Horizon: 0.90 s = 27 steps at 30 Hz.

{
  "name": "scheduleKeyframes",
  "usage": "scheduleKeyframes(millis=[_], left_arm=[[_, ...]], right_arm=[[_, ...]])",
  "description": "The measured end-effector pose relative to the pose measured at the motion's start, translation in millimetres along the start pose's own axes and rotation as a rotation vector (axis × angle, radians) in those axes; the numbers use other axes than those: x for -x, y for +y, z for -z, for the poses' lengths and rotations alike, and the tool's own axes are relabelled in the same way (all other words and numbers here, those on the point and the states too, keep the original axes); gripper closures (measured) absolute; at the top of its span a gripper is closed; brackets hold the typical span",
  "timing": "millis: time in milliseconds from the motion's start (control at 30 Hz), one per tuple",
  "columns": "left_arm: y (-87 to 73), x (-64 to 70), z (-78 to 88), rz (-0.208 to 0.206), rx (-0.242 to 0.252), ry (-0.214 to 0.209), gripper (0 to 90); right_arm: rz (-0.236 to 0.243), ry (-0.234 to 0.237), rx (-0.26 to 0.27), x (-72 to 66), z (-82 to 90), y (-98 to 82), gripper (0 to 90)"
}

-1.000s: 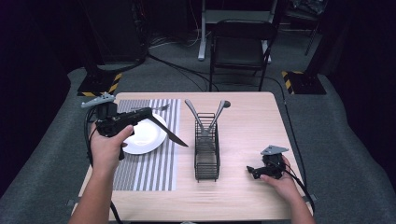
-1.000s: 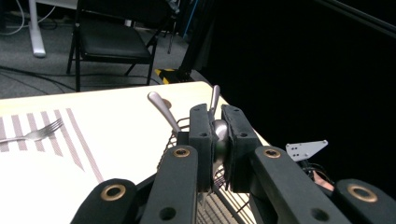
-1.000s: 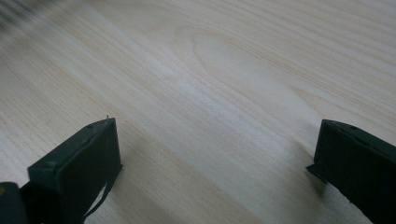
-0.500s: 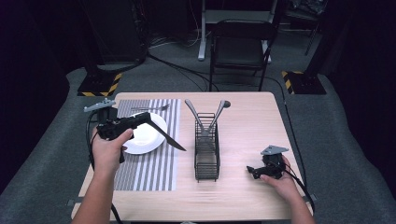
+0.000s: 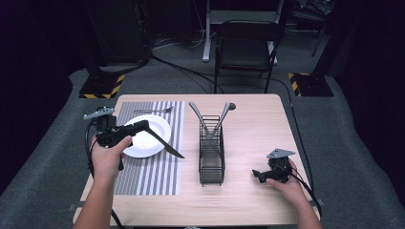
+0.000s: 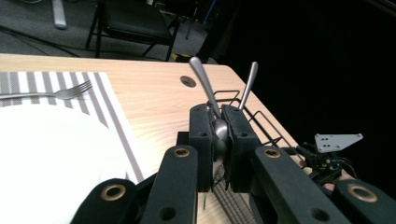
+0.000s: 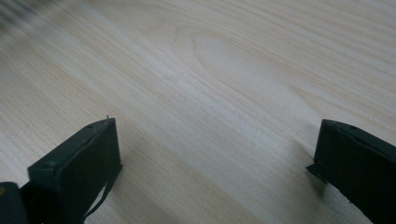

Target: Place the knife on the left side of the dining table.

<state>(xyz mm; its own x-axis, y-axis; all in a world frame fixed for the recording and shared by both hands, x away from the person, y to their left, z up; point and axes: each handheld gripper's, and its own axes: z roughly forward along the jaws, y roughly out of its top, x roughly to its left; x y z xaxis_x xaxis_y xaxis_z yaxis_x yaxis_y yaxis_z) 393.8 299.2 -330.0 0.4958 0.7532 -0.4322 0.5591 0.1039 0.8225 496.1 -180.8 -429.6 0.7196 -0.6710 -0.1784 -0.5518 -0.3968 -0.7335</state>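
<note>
Left gripper (image 5: 143, 127) with knife (image 5: 165, 144), now lower.

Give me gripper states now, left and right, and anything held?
Left gripper: shut on the knife, held above the white plate.
Right gripper: open, holding nothing, low over the wooden table.

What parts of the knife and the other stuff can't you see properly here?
- Knife handle: high view, hidden inside the left gripper.
- Knife blade: left gripper view, hidden behind the gripper's own black pads; just a sliver of metal shows.
- Fork handle: left gripper view, cut off by the left edge.
- Utensil heads in the wire caddy: high view, too small and dark to tell.
- Right gripper view: top left corner is blurred.
</note>
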Motion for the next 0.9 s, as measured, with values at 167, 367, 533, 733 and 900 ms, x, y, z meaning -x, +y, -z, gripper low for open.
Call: scheduleKeyframes(millis=[167,367,533,733,900], left_arm=[[-6.0,-9.4,2.4,0.013,-0.004,0.018,83.6],[-14.7,-20.1,3.6,0.034,-0.010,0.042,83.6],[-20.5,-27.6,3.2,0.045,-0.014,0.057,83.6],[-27.8,-35.0,1.0,0.067,-0.025,0.070,83.6],[-32.1,-41.9,0.6,0.087,-0.019,0.084,83.6]], right_arm=[[-0.003,-0.001,-0.005,-0.2,0.4,0.0,0.0],[-0.004,0.000,-0.005,-0.3,0.4,-0.1,0.0],[0.002,0.000,0.000,0.1,-0.1,-0.4,0.0],[0.002,0.000,0.000,0.1,-0.1,-0.4,0.0],[-0.005,0.002,-0.006,-0.3,0.3,-0.1,0.0]])
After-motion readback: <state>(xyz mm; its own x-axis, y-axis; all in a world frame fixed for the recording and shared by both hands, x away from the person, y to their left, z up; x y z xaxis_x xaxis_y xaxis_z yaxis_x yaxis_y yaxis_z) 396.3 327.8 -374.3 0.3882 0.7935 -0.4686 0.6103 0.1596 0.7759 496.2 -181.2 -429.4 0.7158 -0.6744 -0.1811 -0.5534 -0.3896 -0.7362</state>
